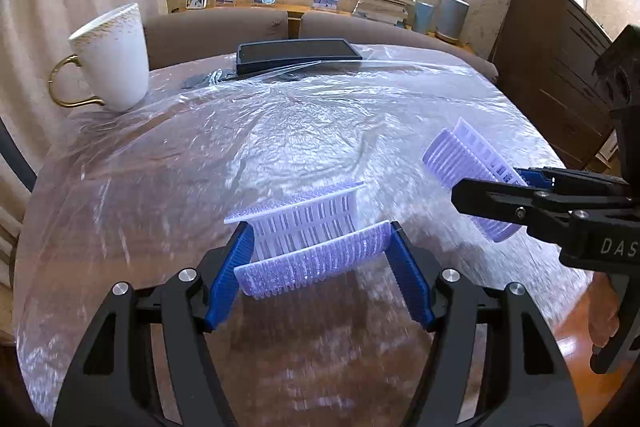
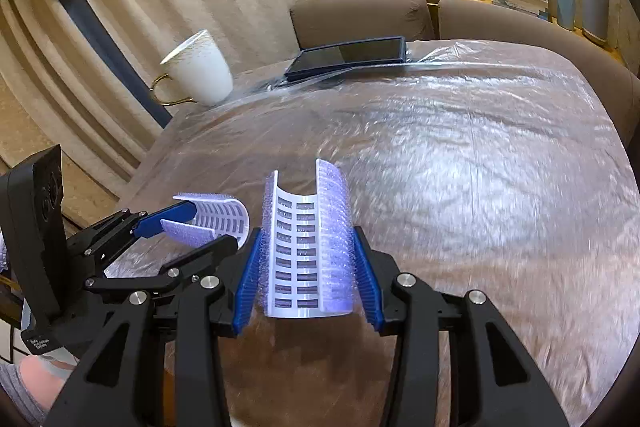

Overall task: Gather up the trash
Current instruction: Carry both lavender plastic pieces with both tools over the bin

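Observation:
My left gripper [image 1: 320, 247] is shut on a curved purple-and-white hair-roller half [image 1: 308, 231] and holds it above the table; it also shows in the right wrist view [image 2: 212, 219]. My right gripper [image 2: 306, 243] is shut on a second roller half [image 2: 306, 239], held lengthwise between the blue pads. In the left wrist view that second half [image 1: 468, 167] hangs at the right in the right gripper [image 1: 516, 187]. Both pieces are off the table, a little apart from each other.
The round table [image 1: 160, 187] is covered with clear crinkled plastic film. A white mug with a gold handle [image 1: 112, 59] stands at the far left edge. A dark tablet [image 1: 296, 55] lies at the far edge. Brown chairs [image 1: 216, 27] stand behind; a dresser [image 1: 560, 67] is to the right.

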### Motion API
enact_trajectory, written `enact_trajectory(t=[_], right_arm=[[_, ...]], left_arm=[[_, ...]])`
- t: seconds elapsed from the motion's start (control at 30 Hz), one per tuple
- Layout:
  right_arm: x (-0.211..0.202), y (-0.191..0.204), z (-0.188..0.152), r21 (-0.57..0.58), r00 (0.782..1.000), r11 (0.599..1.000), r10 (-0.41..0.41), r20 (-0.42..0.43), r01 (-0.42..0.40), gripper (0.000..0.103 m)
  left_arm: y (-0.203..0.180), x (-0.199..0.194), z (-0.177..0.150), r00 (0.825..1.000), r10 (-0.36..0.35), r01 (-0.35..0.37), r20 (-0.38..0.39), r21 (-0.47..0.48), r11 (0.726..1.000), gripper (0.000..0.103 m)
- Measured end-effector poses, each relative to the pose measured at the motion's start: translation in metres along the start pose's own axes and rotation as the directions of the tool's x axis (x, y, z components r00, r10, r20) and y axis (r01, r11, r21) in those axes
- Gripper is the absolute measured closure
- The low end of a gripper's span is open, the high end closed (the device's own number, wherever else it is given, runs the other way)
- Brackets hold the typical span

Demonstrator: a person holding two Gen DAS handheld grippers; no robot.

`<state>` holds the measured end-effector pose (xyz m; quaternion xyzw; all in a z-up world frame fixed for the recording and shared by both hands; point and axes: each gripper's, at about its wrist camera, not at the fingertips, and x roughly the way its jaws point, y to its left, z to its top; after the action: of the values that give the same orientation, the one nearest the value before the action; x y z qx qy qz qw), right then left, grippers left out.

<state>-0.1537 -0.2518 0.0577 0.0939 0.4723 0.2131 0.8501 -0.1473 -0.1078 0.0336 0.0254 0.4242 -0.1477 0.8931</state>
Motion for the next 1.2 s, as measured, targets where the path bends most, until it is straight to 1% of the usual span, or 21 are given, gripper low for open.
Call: enact_trajectory(t=[0.13,0.4,0.7,1.0,1.2], right_arm=[[-0.012,0.009,-0.019,-0.009,1.000,1.000,0.014,-0.002,-0.014,0.060],[-0.040,0.024,-0.058,-0.021,0.999,0.999,0.042,-0.002,-0.042,0.060],[-0.069,0.032,-0.104,-0.021,0.998,0.998,0.058,-0.011,-0.058,0.060],[-0.080,0.034,-0.142,-0.020,0.995,0.997,0.071,-0.066,-0.072,0.060],[-0.078,0.034,-0.160,-0.027,0.992,0.997,0.062,-0.111,-0.066,0.060]], left_arm=[[-0.005,-0.021,-0.013,1.000,-0.007,0.007,0.013,0.009,1.000,0.035],[-0.017,-0.047,-0.039,1.000,0.002,-0.003,0.017,0.034,0.999,0.035],[-0.027,-0.077,-0.072,1.000,-0.026,0.026,0.011,0.043,0.999,0.035],[-0.037,-0.095,-0.100,0.999,-0.040,0.041,-0.022,0.062,0.997,0.035],[-0.043,-0.096,-0.120,0.996,-0.049,0.054,-0.070,0.072,0.996,0.035]])
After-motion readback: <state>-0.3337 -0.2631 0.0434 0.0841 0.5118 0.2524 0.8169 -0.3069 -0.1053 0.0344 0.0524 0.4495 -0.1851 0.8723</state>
